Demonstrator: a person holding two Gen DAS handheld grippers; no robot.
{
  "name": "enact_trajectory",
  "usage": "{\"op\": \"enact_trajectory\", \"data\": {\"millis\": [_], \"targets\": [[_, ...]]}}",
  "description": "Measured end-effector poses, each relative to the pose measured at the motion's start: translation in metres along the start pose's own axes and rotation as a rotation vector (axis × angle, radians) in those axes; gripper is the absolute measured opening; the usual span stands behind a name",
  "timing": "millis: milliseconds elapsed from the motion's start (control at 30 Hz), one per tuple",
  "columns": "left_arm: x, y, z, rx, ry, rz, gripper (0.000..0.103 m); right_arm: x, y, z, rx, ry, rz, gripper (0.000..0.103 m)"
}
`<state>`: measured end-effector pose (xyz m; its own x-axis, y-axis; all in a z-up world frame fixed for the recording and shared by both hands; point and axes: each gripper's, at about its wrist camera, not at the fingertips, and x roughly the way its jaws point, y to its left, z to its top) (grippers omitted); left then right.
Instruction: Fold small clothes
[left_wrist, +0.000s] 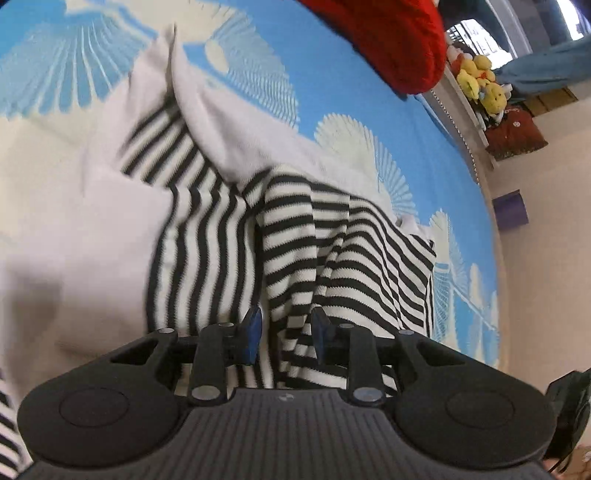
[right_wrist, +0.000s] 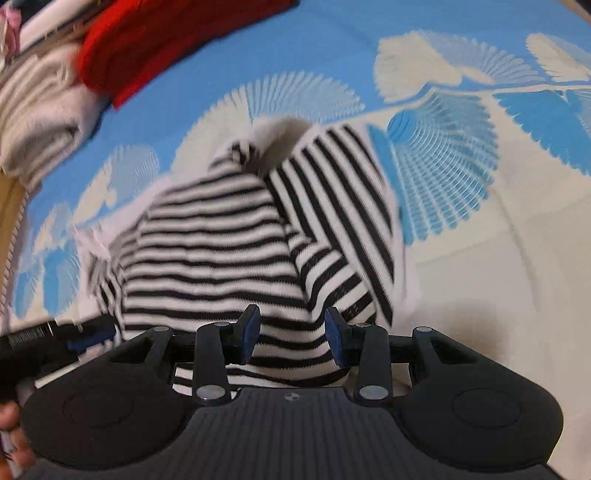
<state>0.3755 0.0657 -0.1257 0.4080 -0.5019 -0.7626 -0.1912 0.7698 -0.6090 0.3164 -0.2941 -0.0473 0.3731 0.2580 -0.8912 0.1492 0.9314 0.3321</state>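
While the black-and-white striped top (left_wrist: 295, 236) lies rumpled and partly folded over itself on the blue-and-cream patterned bedspread (left_wrist: 332, 85), both claws hang just above it. The left claw (left_wrist: 286, 334) stands partly open with striped cloth showing between its blue pads, unpinched; the right claw (right_wrist: 291, 339) gapes wider over the bunched knit, holding nothing. A red garment (right_wrist: 177, 40) lies further off.

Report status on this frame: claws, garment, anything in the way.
Left claw open over striped fabric. Right claw open, striped garment bunched between the pads. Red cloth lies clear, farther back on the bedspread.
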Motion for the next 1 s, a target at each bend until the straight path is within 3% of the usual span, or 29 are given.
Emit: {"op": "enact_trajectory", "data": {"millis": [133, 200, 233, 300, 333, 400, 500, 567, 667, 767, 833, 900, 933, 967, 1000], "targets": [[0.022, -0.004, -0.003, 0.011, 0.047, 0.014, 0.030, 0.016, 0.013, -0.004, -0.046, 0.037, -0.019, 0.040], [0.026, -0.002, -0.002, 0.007, 0.045, 0.011, 0.007, 0.023, 0.018, -0.003, -0.068, 0.048, -0.016, 0.040], [0.024, -0.003, 0.000, 0.007, 0.033, 0.013, 0.004, 0.025, 0.020, -0.003, -0.076, 0.046, -0.016, 0.040], [0.012, -0.008, 0.005, 0.027, -0.007, 0.005, 0.004, 0.027, 0.023, -0.001, -0.087, 0.036, -0.009, 0.018], [0.003, -0.011, 0.007, 0.036, -0.030, -0.002, 0.004, 0.026, 0.023, 0.001, -0.079, 0.027, 0.000, 0.000], [-0.024, -0.019, 0.014, 0.054, -0.091, -0.045, 0.004, 0.015, 0.019, 0.006, -0.036, -0.041, 0.058, 0.000], [-0.070, -0.030, 0.023, 0.113, -0.203, -0.086, 0.004, -0.024, 0.009, 0.018, 0.056, -0.218, 0.261, 0.000], [-0.092, -0.027, 0.026, 0.105, -0.237, -0.131, 0.000, -0.044, -0.002, 0.024, 0.111, -0.293, 0.345, 0.000], [-0.113, -0.016, 0.028, 0.098, -0.253, -0.078, 0.000, -0.045, -0.015, 0.025, 0.151, -0.292, 0.274, 0.000], [-0.105, -0.003, 0.028, 0.101, -0.173, 0.040, 0.000, -0.019, -0.026, 0.020, 0.212, -0.164, 0.234, 0.004], [-0.092, 0.005, 0.029, 0.070, -0.121, 0.023, 0.001, -0.007, -0.021, 0.017, 0.188, -0.089, 0.229, 0.008], [-0.078, 0.007, 0.030, 0.065, -0.086, 0.007, 0.009, -0.002, -0.010, 0.011, 0.139, -0.051, 0.233, 0.025], [-0.073, 0.007, 0.030, 0.071, -0.083, 0.007, 0.019, 0.001, -0.002, 0.008, 0.112, -0.034, 0.230, 0.042], [-0.070, 0.009, 0.030, 0.073, -0.085, 0.006, 0.031, 0.004, 0.005, 0.005, 0.087, -0.016, 0.222, 0.050], [-0.067, 0.010, 0.031, 0.064, -0.090, 0.000, 0.035, 0.009, 0.013, 0.004, 0.051, 0.012, 0.203, 0.051]]}}
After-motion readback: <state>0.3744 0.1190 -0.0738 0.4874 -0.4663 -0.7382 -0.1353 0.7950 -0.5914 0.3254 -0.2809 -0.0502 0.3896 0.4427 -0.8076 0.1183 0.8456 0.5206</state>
